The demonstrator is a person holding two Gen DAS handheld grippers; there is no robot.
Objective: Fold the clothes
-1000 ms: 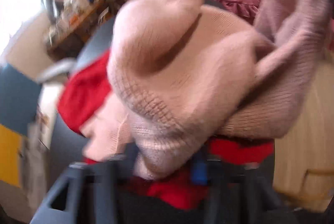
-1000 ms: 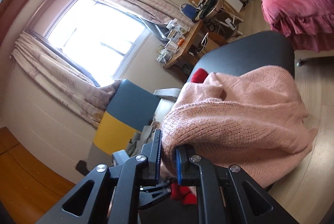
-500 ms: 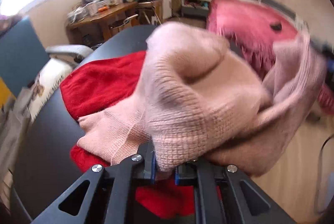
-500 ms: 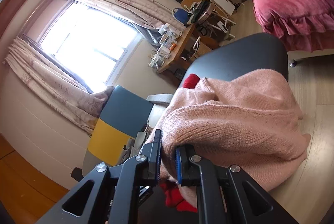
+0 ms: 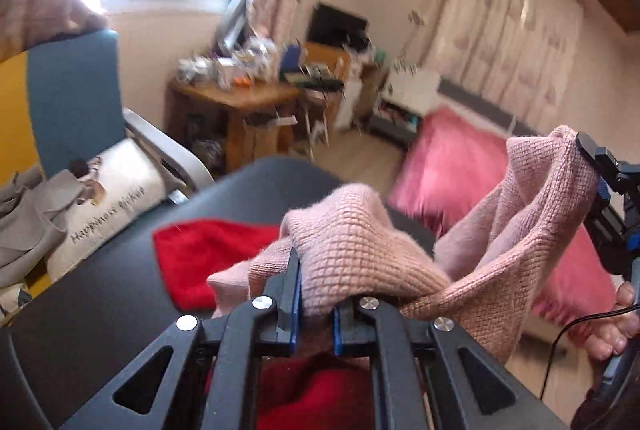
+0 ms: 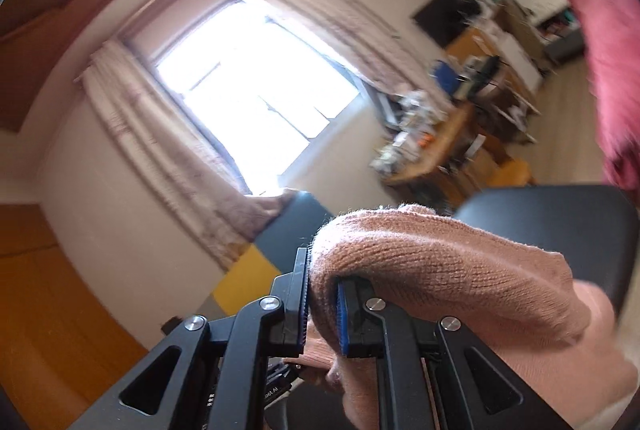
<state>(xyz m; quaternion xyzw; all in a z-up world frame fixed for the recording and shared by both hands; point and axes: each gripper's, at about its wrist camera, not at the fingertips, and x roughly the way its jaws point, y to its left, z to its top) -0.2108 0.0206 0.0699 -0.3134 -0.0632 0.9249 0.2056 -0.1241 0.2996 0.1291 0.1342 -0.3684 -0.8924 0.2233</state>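
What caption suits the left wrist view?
Left tongs and right tongs lift a pink knit sweater above a red garment.

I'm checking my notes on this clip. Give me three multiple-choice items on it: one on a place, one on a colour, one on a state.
1. Where does the red garment lie?
A. on the black table
B. on the pink bed
C. on the wooden desk

2. What colour is the sweater that the grippers hold?
A. pale pink
B. dark green
C. white

3. How is the left gripper?
A. open, nothing in it
B. shut on the sweater
C. resting on the chair

Answers:
1 A: the red cloth lies flat on the black table, under the sweater's near edge.
2 A: the knit is pale pink in both views.
3 B: knit fabric is pinched between its blue pads; the right gripper clamps another part of it.
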